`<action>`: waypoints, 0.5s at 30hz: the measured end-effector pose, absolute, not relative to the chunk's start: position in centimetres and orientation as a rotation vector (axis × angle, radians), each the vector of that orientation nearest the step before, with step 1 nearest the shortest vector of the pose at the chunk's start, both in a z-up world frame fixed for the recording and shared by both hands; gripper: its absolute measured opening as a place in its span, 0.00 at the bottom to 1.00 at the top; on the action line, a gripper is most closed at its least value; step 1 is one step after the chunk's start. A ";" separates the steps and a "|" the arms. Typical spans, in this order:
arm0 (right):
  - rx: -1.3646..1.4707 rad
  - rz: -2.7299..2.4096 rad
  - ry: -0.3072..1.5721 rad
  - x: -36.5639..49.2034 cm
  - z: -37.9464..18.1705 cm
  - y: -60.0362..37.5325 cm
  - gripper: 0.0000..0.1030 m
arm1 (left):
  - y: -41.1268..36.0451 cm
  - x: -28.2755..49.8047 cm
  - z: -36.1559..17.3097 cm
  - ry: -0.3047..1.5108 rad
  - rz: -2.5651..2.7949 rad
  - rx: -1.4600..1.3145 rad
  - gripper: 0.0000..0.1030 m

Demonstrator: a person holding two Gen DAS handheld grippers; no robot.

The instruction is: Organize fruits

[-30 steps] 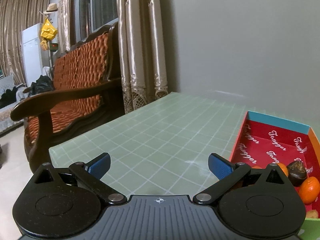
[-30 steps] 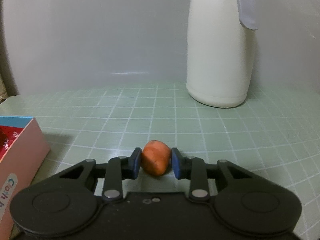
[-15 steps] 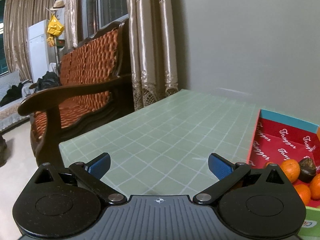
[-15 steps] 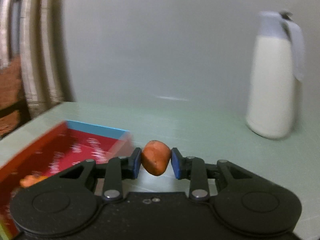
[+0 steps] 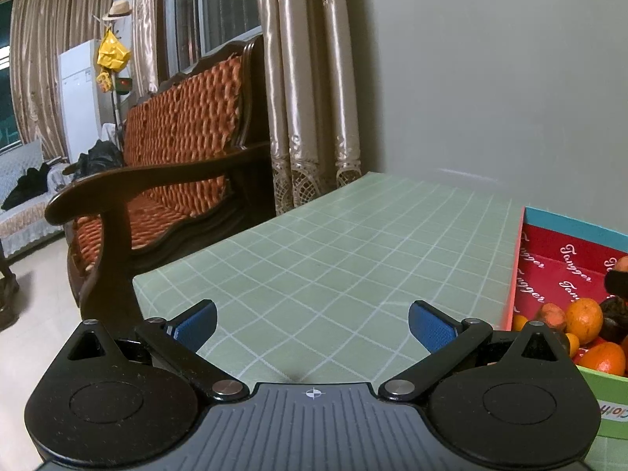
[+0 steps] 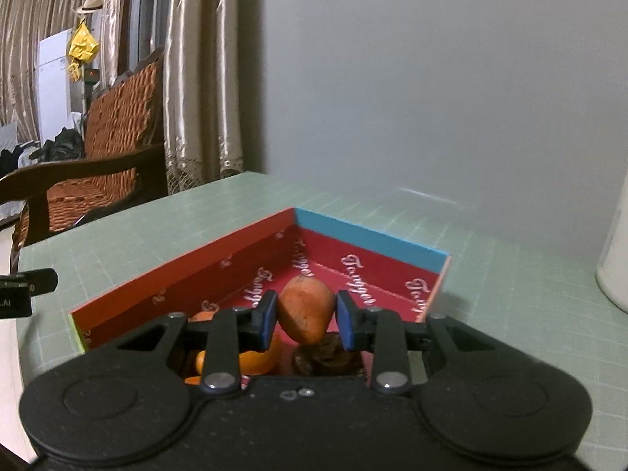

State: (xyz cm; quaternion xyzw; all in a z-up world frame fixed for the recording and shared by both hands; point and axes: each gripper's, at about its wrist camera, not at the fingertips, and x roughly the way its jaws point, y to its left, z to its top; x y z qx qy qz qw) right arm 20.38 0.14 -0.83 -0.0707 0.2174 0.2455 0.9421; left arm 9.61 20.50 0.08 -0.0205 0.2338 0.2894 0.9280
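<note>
Green grid table (image 5: pixel 353 259) w/ red box (image 6: pixel 219 263); wooden bench (image 5: pixel 176 180), curtains (image 5: pixel 310 90) behind.

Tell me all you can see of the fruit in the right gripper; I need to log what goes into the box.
The orange fruit is small, dull-skinned and lopsided, wider on top and tapering to a blunt lower end. The right gripper is shut on it, one blue pad pressing each side. It hangs over the open red box, above a dark fruit and oranges, touching only the pads as far as visible.

box (image 6: pixel 365 235) inner walls: "Tangger", repeated white script | outer green side: partial "Cloth", cut off
</note>
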 end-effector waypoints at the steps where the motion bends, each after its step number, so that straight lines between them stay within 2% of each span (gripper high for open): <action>1: -0.148 0.501 0.445 20.3 -0.8 0.3 0.31 | 20.5 9.6 0.1 0.479 0.591 -0.043 1.00; 3: -0.155 0.495 0.444 20.1 -1.0 0.7 0.33 | 20.6 9.6 0.1 0.477 0.589 -0.044 1.00; 6: -0.161 0.491 0.442 19.6 -1.1 0.7 0.46 | 20.5 9.6 0.2 0.472 0.584 -0.044 1.00; 8: -0.152 0.481 0.429 19.5 -0.9 0.4 0.83 | 20.4 9.5 0.2 0.469 0.580 -0.040 1.00; 15: -0.128 0.447 0.371 18.0 0.1 -0.8 0.82 | 19.4 9.5 0.6 0.444 0.560 -0.025 1.00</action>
